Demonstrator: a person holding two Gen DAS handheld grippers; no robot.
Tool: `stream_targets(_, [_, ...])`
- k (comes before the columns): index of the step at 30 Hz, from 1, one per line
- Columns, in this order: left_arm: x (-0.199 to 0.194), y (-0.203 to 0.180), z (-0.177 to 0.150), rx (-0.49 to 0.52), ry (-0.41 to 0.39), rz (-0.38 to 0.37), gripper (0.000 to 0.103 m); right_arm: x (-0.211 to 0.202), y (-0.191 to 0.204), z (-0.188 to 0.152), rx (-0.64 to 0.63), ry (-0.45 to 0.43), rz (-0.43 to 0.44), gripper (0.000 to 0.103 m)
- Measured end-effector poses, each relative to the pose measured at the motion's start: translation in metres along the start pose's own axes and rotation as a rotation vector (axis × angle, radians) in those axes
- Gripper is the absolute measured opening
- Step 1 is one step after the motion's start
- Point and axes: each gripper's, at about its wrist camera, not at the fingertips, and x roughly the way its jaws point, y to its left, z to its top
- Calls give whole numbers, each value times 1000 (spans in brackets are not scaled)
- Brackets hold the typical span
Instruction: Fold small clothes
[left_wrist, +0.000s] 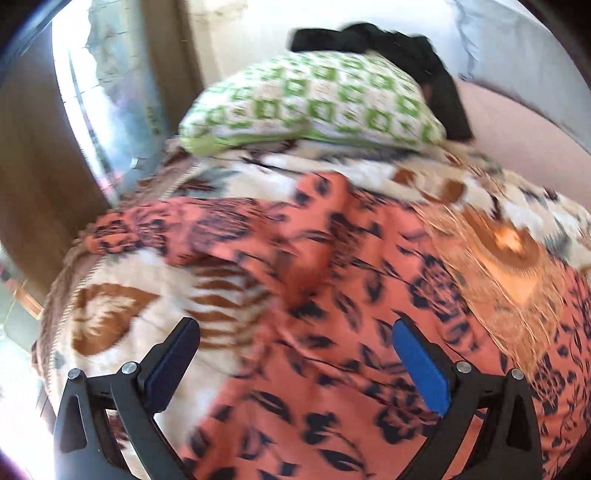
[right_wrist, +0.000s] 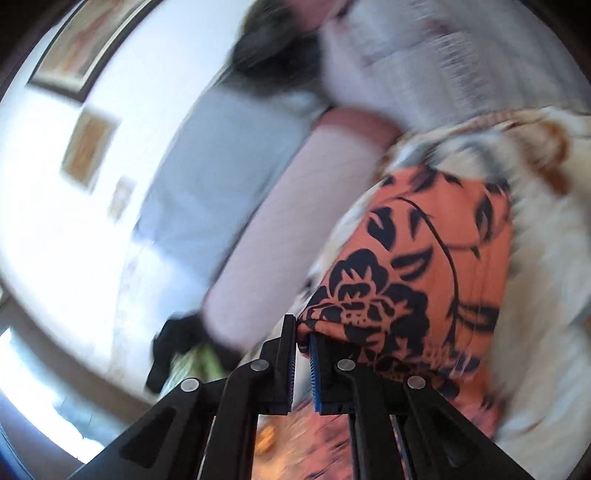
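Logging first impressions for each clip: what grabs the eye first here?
The orange floral cloth dominates, spread over a cream and brown blanket on the bed. The right gripper is pinched shut on a fold of it, while the left gripper hangs open above it. Behind lies a green-patterned pillow with a black garment on top.

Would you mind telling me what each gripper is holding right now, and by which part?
The right gripper pinches the orange floral garment by a folded edge. The left gripper is open above that garment, holding nothing.
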Motion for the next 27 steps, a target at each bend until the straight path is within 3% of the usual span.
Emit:
stream_targets(2, [0, 21, 5, -54, -10, 31, 103, 32, 41, -46, -53, 99, 55, 7])
stream_targets(6, [5, 58, 12, -105, -18, 86, 103, 109, 98, -146, -130, 291, 77, 7])
stream_targets(9, [11, 84, 16, -148, -12, 130, 103, 149, 116, -242, -213, 481, -12, 12])
stream_targets(11, [16, 102, 17, -205, 11, 137, 103, 165, 116, -296, -252, 637, -71, 38])
stream_targets(12, [18, 109, 17, -238, 24, 133, 103, 168, 113, -314, -233, 696, -43, 79])
stream_targets(13, [20, 116, 18, -268, 35, 127, 103, 164, 109, -328, -217, 721, -3, 91])
stream_targets(14, [22, 121, 18, -293, 44, 123, 103, 156, 111, -338, -250, 729, 8, 91])
stream_targets(17, [22, 126, 19, -325, 53, 121, 103, 123, 119, -343, -411, 737, 72, 91])
stream_targets(19, [18, 123, 21, -317, 37, 119, 103, 100, 115, -328, -457, 752, 111, 91])
stream_targets(21, [13, 116, 21, -299, 24, 107, 103, 85, 109, -294, -466, 651, 56, 91])
stream_targets(23, [11, 105, 21, -274, 28, 78, 103, 86, 102, -257, -360, 566, 2, 89])
stream_targets(27, [9, 87, 21, -213, 38, 46, 103, 120, 47, -213, 38, 473, -95, 83])
